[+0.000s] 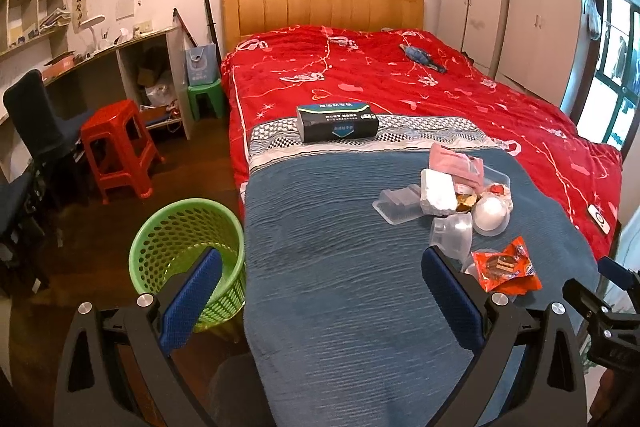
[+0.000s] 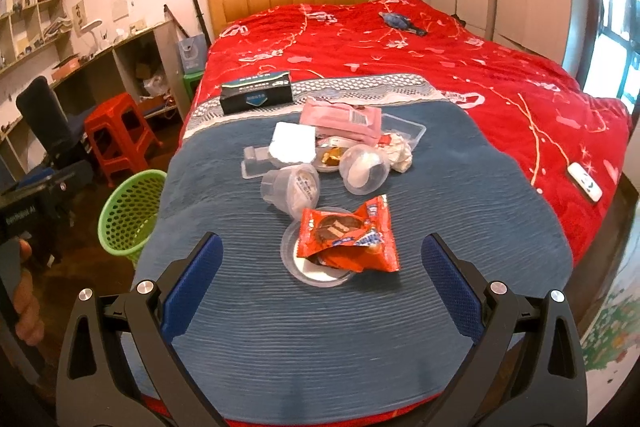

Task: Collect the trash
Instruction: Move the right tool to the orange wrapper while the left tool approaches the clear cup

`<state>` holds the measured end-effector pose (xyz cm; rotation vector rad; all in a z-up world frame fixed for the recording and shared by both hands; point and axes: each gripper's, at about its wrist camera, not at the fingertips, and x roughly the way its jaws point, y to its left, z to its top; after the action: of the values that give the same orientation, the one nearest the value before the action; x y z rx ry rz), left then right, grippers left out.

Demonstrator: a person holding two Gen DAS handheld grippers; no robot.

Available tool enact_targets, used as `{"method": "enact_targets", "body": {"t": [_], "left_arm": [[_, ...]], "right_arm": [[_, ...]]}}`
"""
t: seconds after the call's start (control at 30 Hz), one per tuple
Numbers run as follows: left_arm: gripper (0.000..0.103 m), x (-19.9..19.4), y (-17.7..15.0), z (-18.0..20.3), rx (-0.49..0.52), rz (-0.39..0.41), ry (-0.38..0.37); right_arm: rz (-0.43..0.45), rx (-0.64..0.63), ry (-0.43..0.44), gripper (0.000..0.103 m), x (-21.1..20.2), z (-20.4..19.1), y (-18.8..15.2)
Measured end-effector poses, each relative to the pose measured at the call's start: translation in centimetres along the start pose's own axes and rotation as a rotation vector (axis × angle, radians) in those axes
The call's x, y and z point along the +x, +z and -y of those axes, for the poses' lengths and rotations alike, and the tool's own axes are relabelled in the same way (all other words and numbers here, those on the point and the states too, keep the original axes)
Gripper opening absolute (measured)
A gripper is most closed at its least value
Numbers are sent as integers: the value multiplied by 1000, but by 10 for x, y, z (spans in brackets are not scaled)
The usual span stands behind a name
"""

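Observation:
A pile of trash lies on the blue blanket (image 2: 280, 327) at the foot of the bed: an orange snack wrapper (image 2: 348, 239) on a clear lid, clear plastic cups (image 2: 290, 187), a white foam piece (image 2: 292, 143), a pink packet (image 2: 344, 117) and a clear tray. The pile also shows in the left wrist view, with the wrapper (image 1: 504, 267) nearest. A green mesh bin (image 1: 188, 255) stands on the floor left of the bed, also in the right wrist view (image 2: 128, 215). My left gripper (image 1: 320, 299) is open and empty between bin and pile. My right gripper (image 2: 320, 287) is open, empty, just short of the wrapper.
A dark tissue box (image 1: 338, 123) sits on the bed beyond the pile. A white remote (image 2: 584, 181) lies at the bed's right edge. A red stool (image 1: 118, 147), a green stool (image 1: 206, 99), a dark chair (image 1: 36, 119) and a desk stand left. Wardrobes line the right wall.

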<state>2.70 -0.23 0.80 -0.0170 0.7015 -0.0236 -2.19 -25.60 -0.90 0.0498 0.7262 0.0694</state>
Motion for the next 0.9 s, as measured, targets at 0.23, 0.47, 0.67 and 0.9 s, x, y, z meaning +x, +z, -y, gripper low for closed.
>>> {"method": "enact_targets", "body": {"t": [0.23, 0.47, 0.67, 0.9], "left_arm": [[97, 23, 15, 1, -2, -38, -43], [97, 43, 33, 12, 55, -42, -35], [97, 59, 30, 22, 69, -74, -66], [97, 76, 27, 31, 55, -105, -103]], "right_arm": [[-25, -13, -24, 98, 11, 15, 3], [-87, 6, 3, 98, 34, 29, 5], [-136, 0, 33, 98, 60, 32, -6], [-179, -37, 47, 98, 89, 37, -14]]}}
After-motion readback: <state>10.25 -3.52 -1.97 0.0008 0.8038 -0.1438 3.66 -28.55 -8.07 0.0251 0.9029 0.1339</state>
